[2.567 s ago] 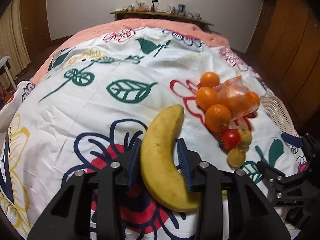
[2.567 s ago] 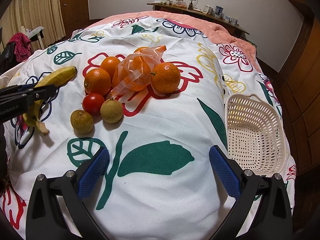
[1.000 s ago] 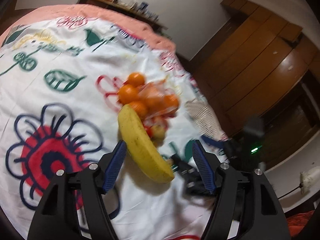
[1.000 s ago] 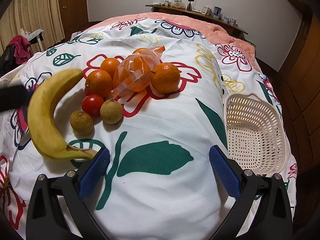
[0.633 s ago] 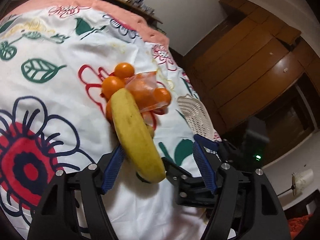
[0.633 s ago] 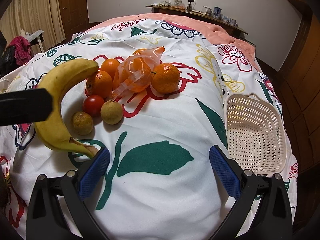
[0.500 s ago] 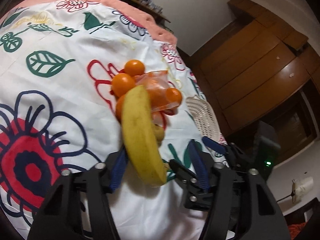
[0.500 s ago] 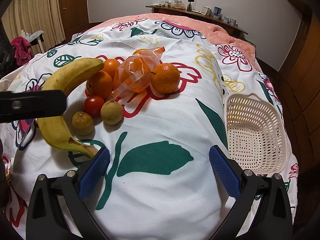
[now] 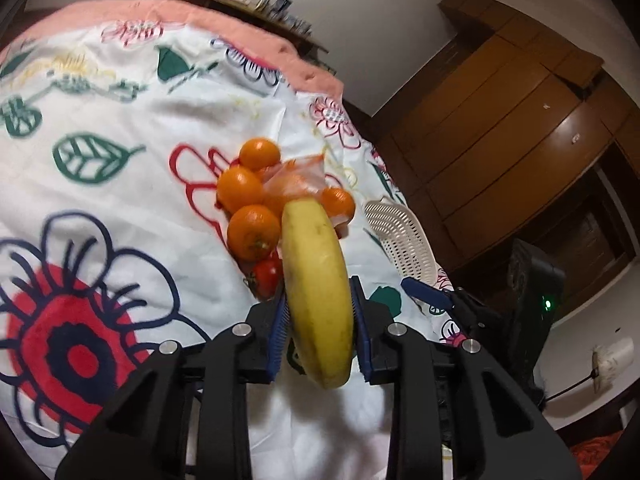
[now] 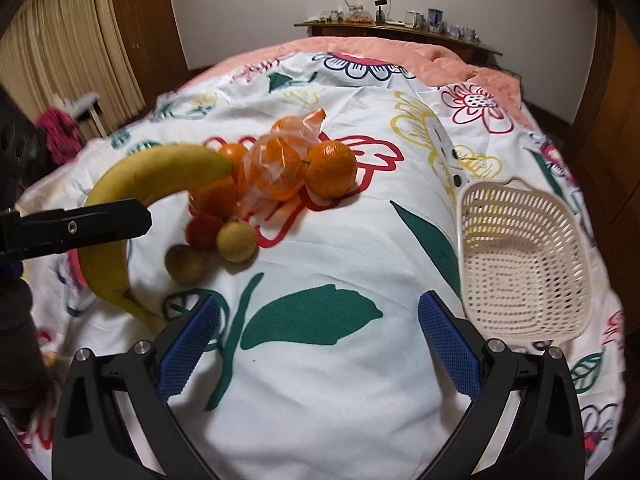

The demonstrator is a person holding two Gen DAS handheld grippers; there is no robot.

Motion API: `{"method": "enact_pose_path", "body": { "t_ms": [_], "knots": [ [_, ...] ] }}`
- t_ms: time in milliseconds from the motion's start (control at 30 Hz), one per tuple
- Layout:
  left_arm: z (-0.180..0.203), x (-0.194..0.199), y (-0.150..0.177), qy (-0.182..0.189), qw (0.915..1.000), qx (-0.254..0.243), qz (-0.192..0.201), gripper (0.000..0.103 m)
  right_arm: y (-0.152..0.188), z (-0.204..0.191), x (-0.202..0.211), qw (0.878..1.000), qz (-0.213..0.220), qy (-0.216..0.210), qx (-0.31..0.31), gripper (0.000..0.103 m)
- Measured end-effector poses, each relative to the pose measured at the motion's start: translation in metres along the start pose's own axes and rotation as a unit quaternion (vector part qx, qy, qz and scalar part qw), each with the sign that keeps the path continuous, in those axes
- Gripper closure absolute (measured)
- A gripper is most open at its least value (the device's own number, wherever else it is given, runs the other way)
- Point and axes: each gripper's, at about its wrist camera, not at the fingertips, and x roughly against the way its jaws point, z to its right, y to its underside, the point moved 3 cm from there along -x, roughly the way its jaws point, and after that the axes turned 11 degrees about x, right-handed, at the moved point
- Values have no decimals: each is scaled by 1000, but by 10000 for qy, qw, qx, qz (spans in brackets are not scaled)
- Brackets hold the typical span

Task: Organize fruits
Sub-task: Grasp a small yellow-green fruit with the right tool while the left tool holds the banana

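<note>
Banana sits clamped in your left tongs; carry it to the basket. Right tongs gape, idle.

No writing, label, brand, number or sign can be read in either view. The bedspread carries only printed flowers and leaves, with no lettering among them. The small items on the shelf at the far wall are too small and blurred to show any print. The black device at the right of the left wrist view shows a green light but no legible marking.
</note>
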Motion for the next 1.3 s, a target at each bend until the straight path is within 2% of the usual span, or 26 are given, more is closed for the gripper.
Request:
{"method": "enact_pose_path", "body": {
  "t_ms": [100, 167, 267, 367, 433, 633, 733, 867, 1067, 1300],
  "knots": [
    [3, 10, -2, 47, 9999, -58, 67, 74, -2, 0, 2, 9999, 39, -133, -18, 5],
    [4, 19, -4, 37, 9998, -110, 179, 74, -7, -6, 4, 9997, 100, -226, 74, 10],
    [3, 27, -6, -179, 9992, -232, 265, 74, -17, -18, 7, 9989, 158, -280, 330, 15],
    [-7, 28, -6, -284, 9993, -160, 204, 74, -25, -33, 2, 9976, 36, -278, 630, 26],
    [-13, 30, -6, -281, 9993, -100, 202, 74, -28, -37, -8, 9972, -139, -353, 644, 42],
    [-21, 37, -5, -303, 9990, -88, 308, 74, -38, -33, -24, 9964, -395, -620, 431, 60],
    [-28, 34, -6, -333, 9991, -15, 277, 74, -40, -34, -30, 9952, -506, -750, 379, 62],
    [-37, 27, -3, -435, 9988, 131, 163, 74, -43, -38, -36, 9946, -598, -710, 473, 63],
    [-39, 18, 0, -511, 9986, 140, 76, 74, -46, -43, -42, 9928, -719, -731, 618, 76],
    [-20, 28, -1, -230, 9995, -108, 169, 76, -41, -41, -27, 9941, -432, -862, 491, 77]
  ]
}}
